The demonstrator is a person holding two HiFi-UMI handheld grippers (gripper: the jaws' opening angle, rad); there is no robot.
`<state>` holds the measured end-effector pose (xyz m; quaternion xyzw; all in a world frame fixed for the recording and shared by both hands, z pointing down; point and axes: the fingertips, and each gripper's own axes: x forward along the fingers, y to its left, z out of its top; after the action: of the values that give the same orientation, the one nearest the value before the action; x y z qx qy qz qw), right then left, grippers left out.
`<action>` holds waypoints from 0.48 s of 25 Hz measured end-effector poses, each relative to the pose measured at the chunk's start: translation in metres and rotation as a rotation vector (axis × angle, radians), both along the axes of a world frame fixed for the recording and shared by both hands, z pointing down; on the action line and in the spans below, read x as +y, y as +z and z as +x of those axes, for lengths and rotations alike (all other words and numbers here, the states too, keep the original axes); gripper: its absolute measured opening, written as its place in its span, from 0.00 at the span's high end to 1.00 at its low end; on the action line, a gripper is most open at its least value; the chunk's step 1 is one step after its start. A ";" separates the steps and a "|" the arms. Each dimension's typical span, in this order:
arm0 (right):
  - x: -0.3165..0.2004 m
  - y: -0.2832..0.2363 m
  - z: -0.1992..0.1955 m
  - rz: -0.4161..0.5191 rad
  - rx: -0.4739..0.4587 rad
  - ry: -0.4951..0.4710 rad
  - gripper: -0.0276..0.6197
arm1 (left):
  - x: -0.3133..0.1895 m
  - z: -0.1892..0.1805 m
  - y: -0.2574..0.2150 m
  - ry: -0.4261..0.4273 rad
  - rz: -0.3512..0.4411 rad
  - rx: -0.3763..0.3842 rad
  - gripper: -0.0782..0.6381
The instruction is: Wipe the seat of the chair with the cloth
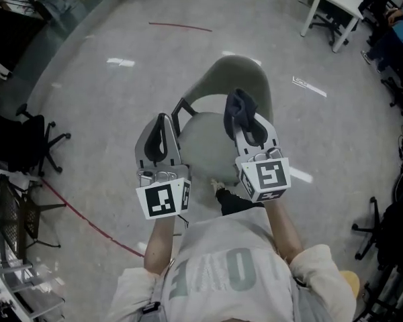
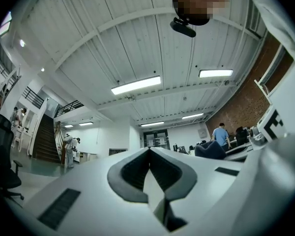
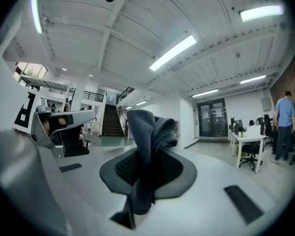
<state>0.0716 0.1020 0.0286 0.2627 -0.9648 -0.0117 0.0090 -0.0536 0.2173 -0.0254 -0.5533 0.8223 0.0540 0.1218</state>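
Grip first: with your right gripper clamped on the bunched dark blue-grey cloth and your left gripper closed on nothing, both over the pale grey-green chair seat, tip the cloth down flat before sweeping.

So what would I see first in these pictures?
A dark cloth sticks up from the shut jaws of the right gripper, right in the middle. Below both grippers stands a pale green chair. The left gripper, beside the right one, has its jaws shut on nothing.
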 end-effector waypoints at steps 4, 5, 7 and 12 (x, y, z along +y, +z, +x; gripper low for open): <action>-0.047 0.001 -0.042 0.018 0.053 -0.075 0.87 | -0.054 -0.037 -0.008 -0.027 0.007 0.003 0.87; -0.058 0.000 -0.048 0.025 0.064 -0.091 0.87 | -0.068 -0.042 -0.010 -0.030 0.007 0.008 0.87; -0.081 -0.006 -0.060 0.037 0.073 -0.099 0.87 | -0.095 -0.052 -0.016 -0.029 0.010 0.004 0.87; -0.119 -0.003 -0.102 0.019 0.071 -0.119 0.87 | -0.136 -0.086 -0.019 -0.028 -0.003 -0.005 0.87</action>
<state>-0.0302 -0.0171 0.0255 0.2042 -0.9776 -0.0309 0.0399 -0.1393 0.0811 -0.0447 -0.5422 0.8296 0.0497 0.1239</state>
